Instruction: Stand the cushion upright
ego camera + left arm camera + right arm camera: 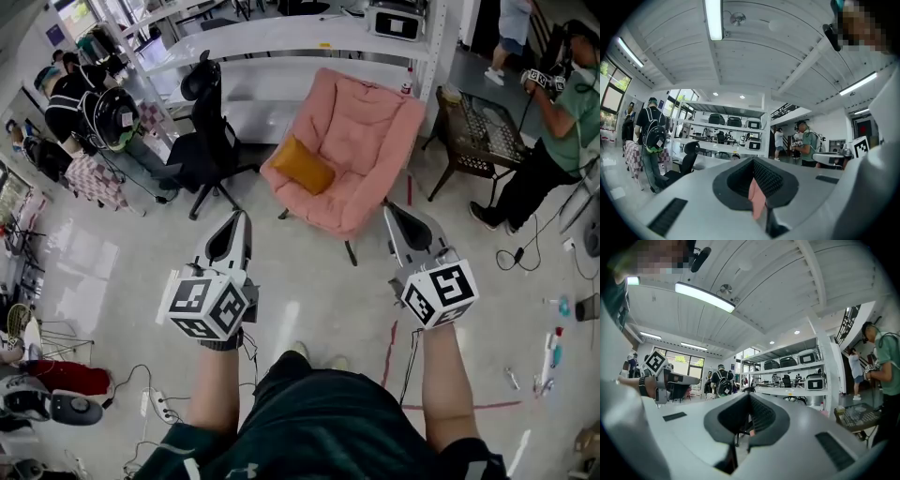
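Note:
An orange cushion (303, 165) lies tilted on the left side of a pink armchair's (361, 141) seat, leaning against the padding. Both grippers are held level over the floor in front of the armchair and touch nothing. My left gripper (242, 217) points at the chair's left front, its jaws shut and empty. My right gripper (391, 210) is just short of the chair's right front corner, also shut and empty. In the left gripper view only a pink sliver of the armchair (758, 199) shows through the slit between the jaws of the left gripper (757, 187).
A black office chair (211, 141) stands left of the armchair, with white shelving (281, 37) behind. To the right are a dark mesh table (483, 131) and a seated person in a green shirt (562, 117). Cables, a power strip (155, 403) and red tape lines (394, 356) lie on the floor.

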Available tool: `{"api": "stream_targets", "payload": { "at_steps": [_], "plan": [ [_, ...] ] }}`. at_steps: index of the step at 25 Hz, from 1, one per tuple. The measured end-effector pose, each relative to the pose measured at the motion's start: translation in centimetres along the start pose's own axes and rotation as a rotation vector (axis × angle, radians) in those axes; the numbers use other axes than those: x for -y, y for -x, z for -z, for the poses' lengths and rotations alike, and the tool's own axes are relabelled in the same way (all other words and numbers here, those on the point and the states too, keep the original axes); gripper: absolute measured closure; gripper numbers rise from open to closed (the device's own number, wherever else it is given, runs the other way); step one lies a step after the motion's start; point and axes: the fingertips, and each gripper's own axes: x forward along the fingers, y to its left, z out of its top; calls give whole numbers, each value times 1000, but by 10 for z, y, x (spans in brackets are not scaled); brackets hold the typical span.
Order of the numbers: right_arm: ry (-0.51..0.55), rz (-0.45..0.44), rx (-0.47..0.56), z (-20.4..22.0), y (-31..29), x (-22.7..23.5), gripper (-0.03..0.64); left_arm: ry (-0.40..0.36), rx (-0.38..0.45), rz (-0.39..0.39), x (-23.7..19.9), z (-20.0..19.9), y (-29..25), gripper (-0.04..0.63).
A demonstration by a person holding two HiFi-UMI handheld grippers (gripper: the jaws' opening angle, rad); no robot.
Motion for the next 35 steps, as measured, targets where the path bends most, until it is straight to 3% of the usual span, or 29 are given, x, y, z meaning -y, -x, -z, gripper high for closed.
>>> {"api": "stream_targets", "payload": {
  "at_steps": [13,35],
  "plan": [
    [-2,4,-35,30,-56,22,615,12,-11,15,-33,18,-56,590],
    [15,16,-149,81,-296,32,614,23,-26,66,-217,15,-221,590]
  ]
}}
